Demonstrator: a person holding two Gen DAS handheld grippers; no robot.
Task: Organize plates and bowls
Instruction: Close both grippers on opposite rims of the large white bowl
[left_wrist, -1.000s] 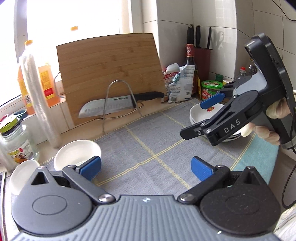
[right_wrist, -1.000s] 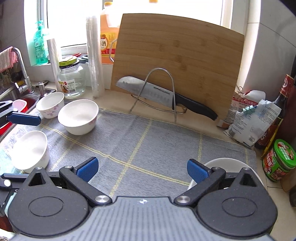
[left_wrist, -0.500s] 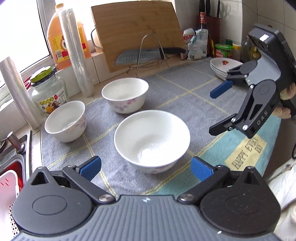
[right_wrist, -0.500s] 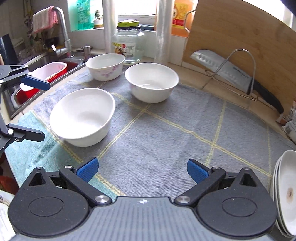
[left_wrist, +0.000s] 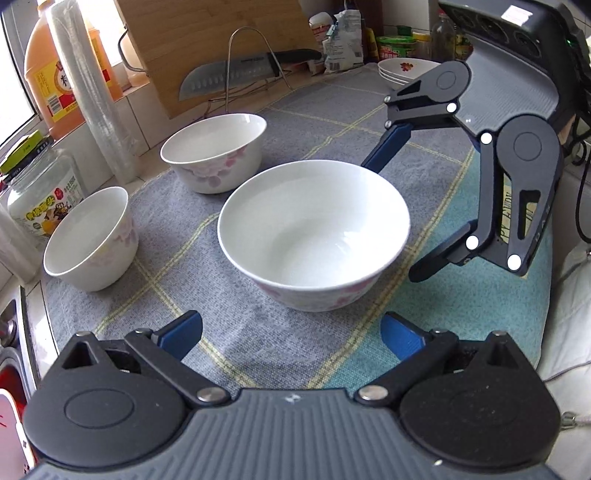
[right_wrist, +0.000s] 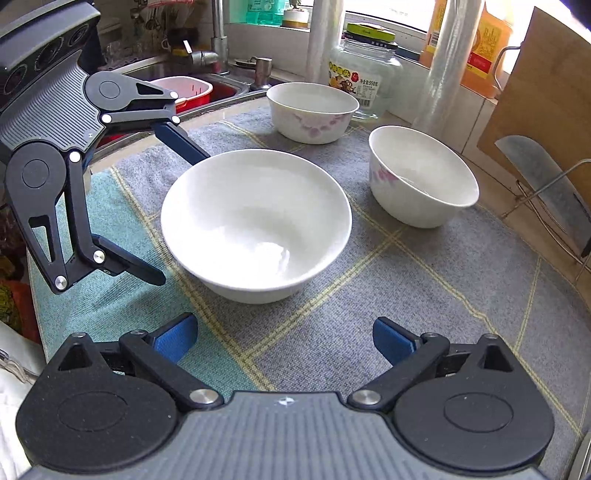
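Left wrist view puts the left gripper (left_wrist: 290, 334) nearest, its blue pads spread wide and holding nothing, hanging just short of the big bowl (left_wrist: 314, 236) on the mat (left_wrist: 236, 332). Opposite it the right gripper (left_wrist: 388, 221) comes in from the far side, jaws equally wide with one pad at the bowl's far rim and the other low beside it; I cannot tell whether either touches. From the right wrist view the same bowl sits between both open grippers, ungrasped. Further back the small bowl (left_wrist: 88, 236) stands to the left and the flowered bowl (left_wrist: 214, 151) behind, all three well apart and none nested. Farthest off, near the packets, the plates (left_wrist: 402, 72) sit in a neat stack. So I judge the plates sorted and the bowls not yet started: all three remain to be stacked, likely beginning with the big one.
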